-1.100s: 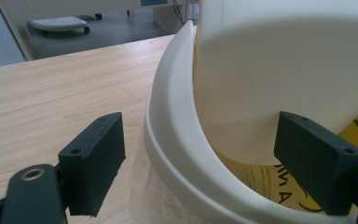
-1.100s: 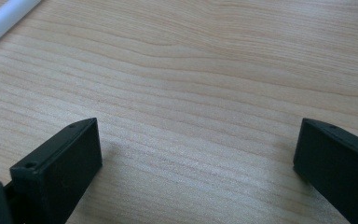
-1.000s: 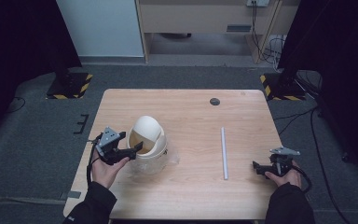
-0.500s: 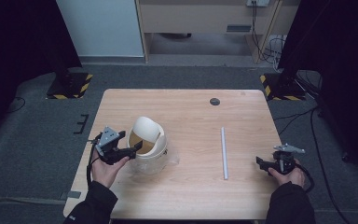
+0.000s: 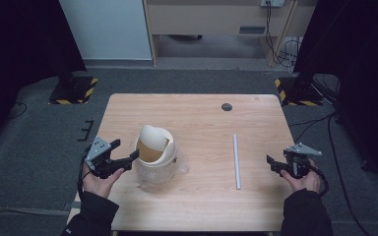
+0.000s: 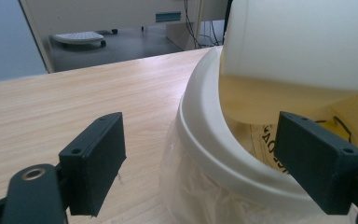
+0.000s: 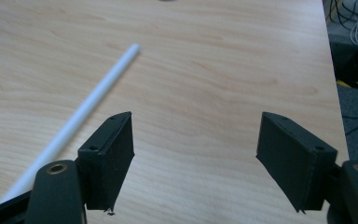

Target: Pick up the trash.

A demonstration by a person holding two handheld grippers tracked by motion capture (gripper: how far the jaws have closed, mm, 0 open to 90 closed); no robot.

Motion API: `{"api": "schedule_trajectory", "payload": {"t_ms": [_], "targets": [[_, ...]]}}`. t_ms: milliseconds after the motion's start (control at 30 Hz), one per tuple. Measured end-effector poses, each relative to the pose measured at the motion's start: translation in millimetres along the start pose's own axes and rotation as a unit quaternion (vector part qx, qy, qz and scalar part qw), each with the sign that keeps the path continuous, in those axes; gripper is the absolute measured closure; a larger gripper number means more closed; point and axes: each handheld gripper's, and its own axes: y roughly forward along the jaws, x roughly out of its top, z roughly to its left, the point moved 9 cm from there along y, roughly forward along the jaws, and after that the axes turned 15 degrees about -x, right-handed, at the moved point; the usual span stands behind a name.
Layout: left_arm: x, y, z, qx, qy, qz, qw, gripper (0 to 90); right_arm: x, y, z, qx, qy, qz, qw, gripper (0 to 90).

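Observation:
A small white bin (image 5: pixel 156 157) with a swing lid (image 5: pixel 150 137) stands on the left part of the wooden table (image 5: pixel 202 123). The lid is tipped, showing a tan inside (image 6: pixel 279 100). A clear plastic liner (image 6: pixel 191 196) hangs out under the rim (image 6: pixel 200 135). My left gripper (image 5: pixel 124 149) is open at the bin's left side. In the left gripper view its jaws (image 6: pixel 207 165) stand either side of the rim, one outside and one over the opening. My right gripper (image 5: pixel 273 163) is open near the right edge, empty, to the right of a white tube (image 5: pixel 236 160).
A small dark disc (image 5: pixel 226 106) lies at the table's far side. In the right gripper view the tube (image 7: pixel 88 107) runs diagonally past the left jaw. Cables and yellow-black striped stand bases (image 5: pixel 74 88) sit on the grey floor around the table.
The bin's swing lid has tipped from closed to open, baring the tan inside. My right gripper has drifted slightly right and nearer the person. My left gripper stays at the bin.

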Motion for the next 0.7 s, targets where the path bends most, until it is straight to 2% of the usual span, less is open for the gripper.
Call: {"api": "schedule_trajectory", "payload": {"t_ms": [167,233,400,433,633,667,700], "targets": [[-6.9,-9.1,-0.3,0.004,0.001,0.000,1.0000,16.0,16.0,-5.9,11.2,0.007,-0.007,-0.016,0.9998,28.6],[-14.4,-17.5,3.0,0.011,0.000,0.003,0.9999,15.9,25.3,-8.4,22.6,0.014,-0.024,-0.022,0.9994,29.1],[-27.2,-25.2,7.9,0.016,-0.009,0.013,0.9997,15.9,36.0,-10.4,36.1,0.027,-0.029,-0.027,0.9989,29.8],[-32.4,-28.0,11.0,0.022,-0.011,0.018,0.9995,15.9,41.3,-10.5,43.1,0.030,-0.036,-0.032,0.9984,30.1],[-45.4,-31.1,17.1,0.029,-0.021,0.029,0.9989,15.9,49.5,-8.8,62.5,0.043,-0.047,-0.033,0.9974,31.2],[-52.6,-31.5,20.5,0.033,-0.027,0.038,0.9983,15.9,49.9,-8.2,65.9,0.046,-0.050,-0.032,0.9972,31.6],[-52.6,-31.5,20.5,0.033,-0.027,0.038,0.9983,15.9,49.9,-8.2,65.9,0.046,-0.050,-0.032,0.9972,31.6]]}}
